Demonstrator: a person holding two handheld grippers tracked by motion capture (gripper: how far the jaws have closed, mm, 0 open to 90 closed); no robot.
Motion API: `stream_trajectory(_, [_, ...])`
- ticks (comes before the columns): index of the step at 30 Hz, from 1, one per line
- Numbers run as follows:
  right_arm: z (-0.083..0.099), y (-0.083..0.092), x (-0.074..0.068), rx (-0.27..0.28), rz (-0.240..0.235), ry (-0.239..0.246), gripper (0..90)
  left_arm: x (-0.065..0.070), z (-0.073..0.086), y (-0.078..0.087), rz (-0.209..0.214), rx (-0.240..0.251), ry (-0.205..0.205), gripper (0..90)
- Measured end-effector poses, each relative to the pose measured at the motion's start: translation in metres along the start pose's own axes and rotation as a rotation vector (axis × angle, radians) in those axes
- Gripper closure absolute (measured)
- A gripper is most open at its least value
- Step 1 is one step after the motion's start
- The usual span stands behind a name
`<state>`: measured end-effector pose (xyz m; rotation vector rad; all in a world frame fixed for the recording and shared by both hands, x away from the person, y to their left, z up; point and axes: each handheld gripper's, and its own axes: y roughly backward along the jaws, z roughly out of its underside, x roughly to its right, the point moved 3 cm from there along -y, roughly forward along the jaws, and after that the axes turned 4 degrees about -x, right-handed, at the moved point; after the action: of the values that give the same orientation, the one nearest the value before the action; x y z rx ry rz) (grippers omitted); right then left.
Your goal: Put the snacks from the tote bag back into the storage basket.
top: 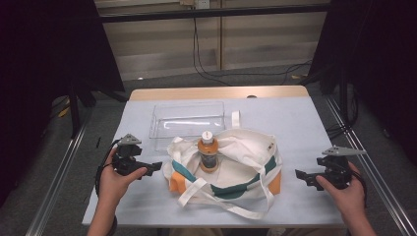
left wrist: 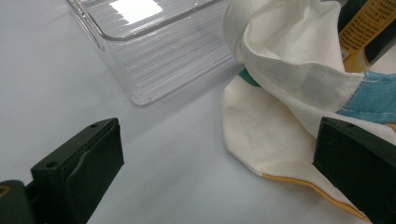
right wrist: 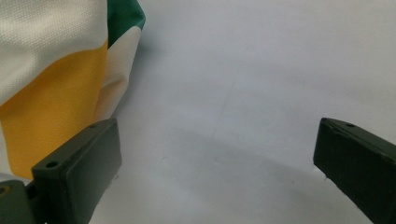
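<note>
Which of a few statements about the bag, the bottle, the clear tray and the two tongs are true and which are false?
1. The bottle stands upright in the open tote bag. True.
2. The clear tray holds the bottle. False: nothing lies in it, and it sits just behind the bag.
3. The left tongs are shut on the bag's cloth. False: the jaws stand wide apart with the bag's edge between them, unpressed.
4. The right tongs are open, apart from the bag. True.
5. The bottle has a white cap. True.
</note>
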<state>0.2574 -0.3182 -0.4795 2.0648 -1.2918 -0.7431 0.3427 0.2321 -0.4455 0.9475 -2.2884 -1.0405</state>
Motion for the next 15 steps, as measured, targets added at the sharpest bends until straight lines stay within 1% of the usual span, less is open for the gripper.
stream_trajectory(1, [0.0002, 0.0005, -0.0002, 0.0, -0.005, -0.004, 0.7, 0.0003, -0.0001, -0.0013, -0.005, 0.005, 0.003, 1.7])
stream_trajectory(3, [0.0008, 0.0002, -0.0006, -0.001, -0.002, -0.003, 0.7, -0.0003, -0.0006, -0.0019, -0.011, -0.025, -0.003, 2.5])
stream_trajectory(4, [0.0008, 0.0002, -0.0006, -0.001, -0.002, -0.003, 0.7, -0.0003, -0.0006, -0.0019, -0.011, -0.025, -0.003, 3.2])
stream_trajectory(5, [0.002, -0.0003, -0.0019, -0.012, 0.002, 0.012, 0.7, -0.0009, -0.0017, -0.0034, -0.034, -0.043, -0.013, 3.3])
stream_trajectory(6, [0.0026, -0.0003, -0.0026, -0.017, 0.002, 0.015, 0.7, -0.0009, -0.0017, -0.0034, -0.034, -0.043, -0.013, 3.3])
stream_trajectory(7, [0.0026, -0.0003, -0.0026, -0.017, 0.002, 0.015, 0.7, -0.0006, -0.003, -0.0033, -0.031, -0.055, -0.021, 3.3])
stream_trajectory(8, [0.0038, 0.0003, -0.0037, -0.028, 0.006, 0.02, 0.7, 0.0, -0.0049, -0.0036, -0.016, -0.074, -0.032, 3.3])
stream_trajectory(9, [0.0038, 0.0007, -0.0039, -0.028, 0.007, 0.021, 0.7, 0.0, -0.0049, -0.0036, -0.016, -0.074, -0.032, 3.3])
stream_trajectory(10, [0.0036, 0.0011, -0.0039, -0.025, 0.008, 0.025, 0.7, 0.0005, -0.006, -0.0031, -0.016, -0.093, -0.035, 3.3])
stream_trajectory(12, [0.0031, 0.0015, -0.0045, -0.027, 0.007, 0.018, 0.7, 0.0014, -0.0074, -0.0025, -0.016, -0.128, -0.026, 3.5])
stream_trajectory(13, [0.0028, 0.0009, -0.0045, -0.024, 0.005, 0.019, 0.7, 0.0022, -0.0084, -0.0013, -0.014, -0.151, -0.034, 3.9])
stream_trajectory(14, [0.0025, -0.0003, -0.0048, -0.022, 0.001, 0.021, 0.7, 0.0021, -0.0084, -0.0002, -0.014, -0.164, -0.034, 4.5])
stream_trajectory(15, [0.0025, -0.0014, -0.0052, -0.026, -0.004, 0.022, 0.7, 0.0021, -0.0084, -0.0002, -0.014, -0.164, -0.034, 4.5])
